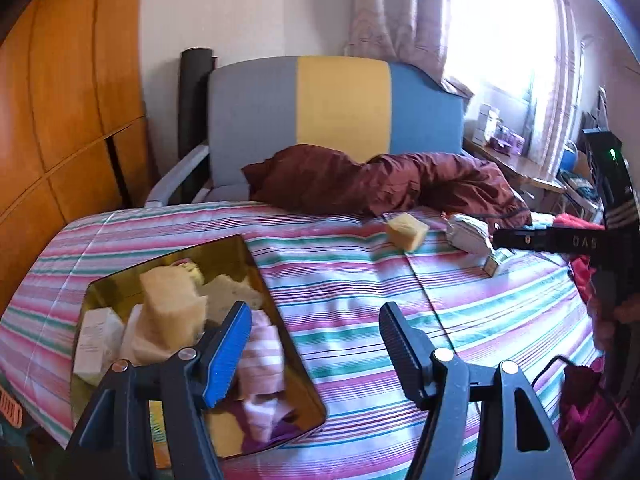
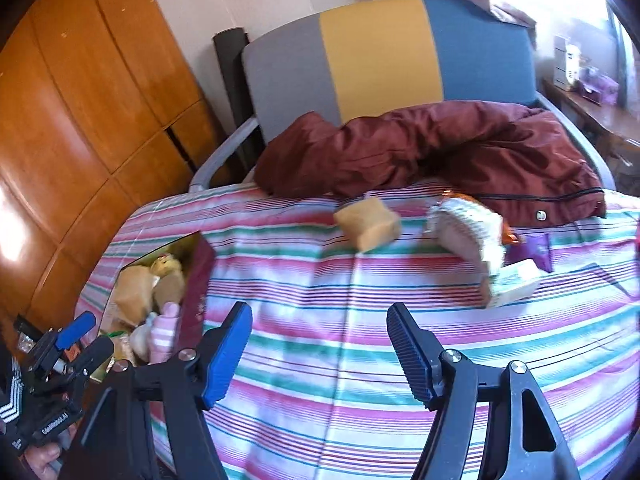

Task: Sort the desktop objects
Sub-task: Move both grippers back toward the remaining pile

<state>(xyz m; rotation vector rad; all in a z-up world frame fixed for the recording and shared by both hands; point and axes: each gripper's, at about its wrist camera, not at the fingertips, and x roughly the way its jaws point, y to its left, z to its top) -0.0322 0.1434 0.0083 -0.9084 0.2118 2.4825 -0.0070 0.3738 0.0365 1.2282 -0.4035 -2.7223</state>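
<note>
Left tool (image 1: 312,344) and right tool (image 2: 320,344), both gaping and empty, over a striped bedspread (image 2: 320,280). A box (image 1: 280,320) of sorted items lies left; a yellow sponge (image 2: 368,222) and packets (image 2: 468,228) lie beyond, near a maroon jacket (image 2: 440,148). Wooden wardrobe (image 2: 80,100) left, curtained window (image 1: 500,40) right.

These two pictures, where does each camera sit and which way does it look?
Left wrist view: rides the left claw, looking down over the striped bed at the gold box; the right claw's black body shows at right.
Right wrist view: rides the right claw, looking along the bed; the left claw and a hand show lower left.
Both show the sponge, maroon jacket and headboard.
</note>
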